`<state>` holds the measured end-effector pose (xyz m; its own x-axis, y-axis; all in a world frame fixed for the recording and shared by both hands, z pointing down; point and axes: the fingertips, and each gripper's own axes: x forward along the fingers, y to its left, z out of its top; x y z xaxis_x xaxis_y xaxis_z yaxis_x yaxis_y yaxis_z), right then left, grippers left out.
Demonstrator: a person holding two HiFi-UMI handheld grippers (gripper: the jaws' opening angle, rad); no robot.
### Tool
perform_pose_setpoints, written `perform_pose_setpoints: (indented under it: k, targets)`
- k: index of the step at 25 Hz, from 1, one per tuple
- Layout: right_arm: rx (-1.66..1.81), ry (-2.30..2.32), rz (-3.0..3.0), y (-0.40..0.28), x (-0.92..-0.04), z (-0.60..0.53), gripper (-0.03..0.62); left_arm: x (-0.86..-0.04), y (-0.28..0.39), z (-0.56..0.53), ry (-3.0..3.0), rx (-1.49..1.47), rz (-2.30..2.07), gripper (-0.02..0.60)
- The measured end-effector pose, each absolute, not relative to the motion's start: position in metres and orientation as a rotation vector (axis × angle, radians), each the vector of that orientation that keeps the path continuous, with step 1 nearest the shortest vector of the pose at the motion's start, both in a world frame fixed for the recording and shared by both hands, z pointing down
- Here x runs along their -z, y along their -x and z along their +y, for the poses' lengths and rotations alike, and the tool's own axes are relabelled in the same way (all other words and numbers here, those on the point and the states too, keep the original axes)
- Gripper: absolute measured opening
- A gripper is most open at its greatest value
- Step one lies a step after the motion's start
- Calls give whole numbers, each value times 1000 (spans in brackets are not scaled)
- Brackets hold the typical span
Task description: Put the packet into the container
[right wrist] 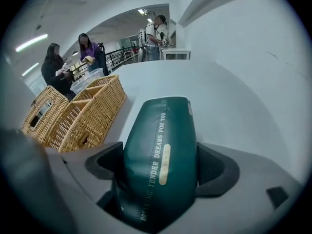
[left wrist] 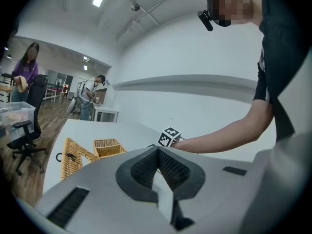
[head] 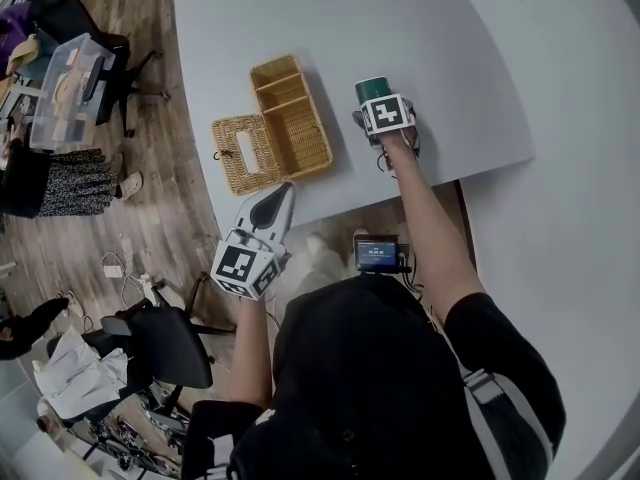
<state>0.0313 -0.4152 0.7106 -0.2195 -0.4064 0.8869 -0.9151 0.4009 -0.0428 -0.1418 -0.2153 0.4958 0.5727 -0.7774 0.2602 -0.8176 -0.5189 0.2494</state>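
A dark green packet (head: 372, 89) lies on the white table (head: 450, 48), to the right of an open wicker basket (head: 290, 118) with two compartments and a flipped-out lid (head: 245, 153). My right gripper (head: 378, 100) is at the packet, whose body (right wrist: 161, 150) fills the space between the wide-spread jaws of the right gripper (right wrist: 161, 162); the pads sit close beside it without squeezing. The basket (right wrist: 87, 113) stands just left of it. My left gripper (head: 280, 193) hangs at the table's front edge, below the basket, shut with nothing in it (left wrist: 158, 152).
The table's front edge runs just below the basket. Office chairs (head: 160, 343) and a clear plastic bin (head: 65, 88) stand on the wooden floor to the left. Several people stand far off in the room (right wrist: 87, 52).
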Motion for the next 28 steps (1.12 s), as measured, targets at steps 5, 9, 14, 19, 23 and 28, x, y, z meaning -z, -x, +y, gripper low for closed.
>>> perform_pose_setpoints:
  k: [5, 9, 14, 19, 23, 28]
  targets:
    - [-773, -1176, -1767, -36, -709, -416, 435, -496, 148, -214, -2452, -159, -1321, 2]
    - [-775, -1195, -1779, -39, -707, -415, 397, -500, 147, -216, -2452, -161, -1316, 3]
    - [-810, -1198, -1843, -32, -689, -413, 393, -501, 144, -217, -2460, -154, -1308, 3]
    - [-830, -1193, -1898, -17, -659, -407, 393, -496, 142, -216, -2476, -135, -1306, 3]
    - [-827, -1174, -1965, 7, -634, -400, 393, -490, 142, -213, -2490, -120, -1313, 2]
    - [-818, -1103, -2066, 52, -603, -394, 393, -484, 149, -206, -2481, -101, -1357, 3]
